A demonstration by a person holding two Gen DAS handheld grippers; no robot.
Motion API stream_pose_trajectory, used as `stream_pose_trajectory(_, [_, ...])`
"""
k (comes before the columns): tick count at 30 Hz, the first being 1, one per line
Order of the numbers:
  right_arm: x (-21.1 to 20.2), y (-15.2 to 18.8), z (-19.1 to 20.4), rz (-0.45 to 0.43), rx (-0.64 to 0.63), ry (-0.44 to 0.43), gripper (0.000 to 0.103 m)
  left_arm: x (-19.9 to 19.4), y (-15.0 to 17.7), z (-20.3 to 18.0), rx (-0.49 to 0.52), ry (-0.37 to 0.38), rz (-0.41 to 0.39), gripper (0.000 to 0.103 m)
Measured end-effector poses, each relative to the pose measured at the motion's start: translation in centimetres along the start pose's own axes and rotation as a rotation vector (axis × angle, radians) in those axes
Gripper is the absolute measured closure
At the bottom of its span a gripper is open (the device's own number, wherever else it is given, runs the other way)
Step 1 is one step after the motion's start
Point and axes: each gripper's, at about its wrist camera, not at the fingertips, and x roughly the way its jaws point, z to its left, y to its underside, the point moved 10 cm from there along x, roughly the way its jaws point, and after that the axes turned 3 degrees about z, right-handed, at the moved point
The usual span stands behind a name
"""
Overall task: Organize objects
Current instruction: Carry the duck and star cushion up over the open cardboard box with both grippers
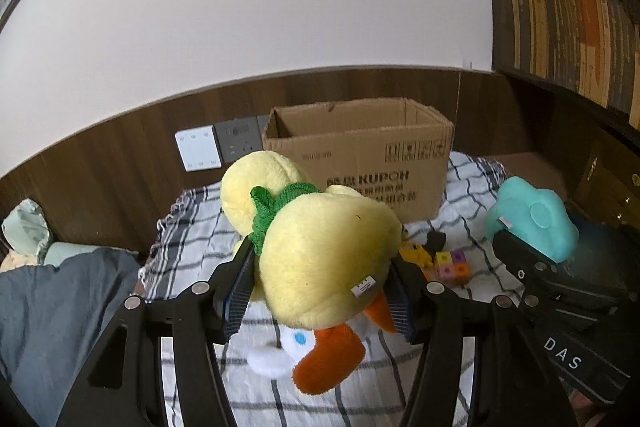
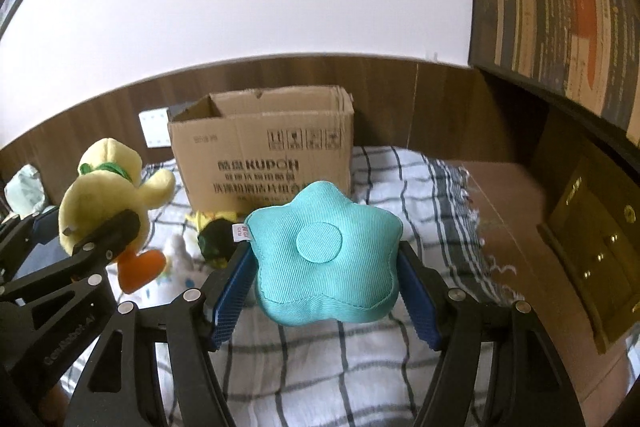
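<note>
Cardboard box (image 1: 360, 155) stands open-topped at the far edge of the checked cloth (image 2: 400, 187); nearer, the left gripper (image 1: 320, 287) is clamped on a yellow plush duck (image 1: 320, 251) held above the cloth; the right gripper (image 2: 326, 291) grips a teal star cushion (image 2: 324, 251); small coloured cubes (image 1: 452, 265) lie on the cloth.

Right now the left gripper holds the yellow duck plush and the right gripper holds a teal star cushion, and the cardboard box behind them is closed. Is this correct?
Not quite. The cardboard box is open at the top, as the right wrist view shows. The left gripper does hold the yellow duck plush, and the right gripper the teal star cushion.
</note>
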Motion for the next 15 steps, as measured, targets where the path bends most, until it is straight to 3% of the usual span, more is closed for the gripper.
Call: stream_pose_trajectory(15, [-0.1,-6.6,0.8,-0.109,-0.021,0.001,0.034,0.3,-5.1,1.4,0.000,-0.006,-0.097,0.045])
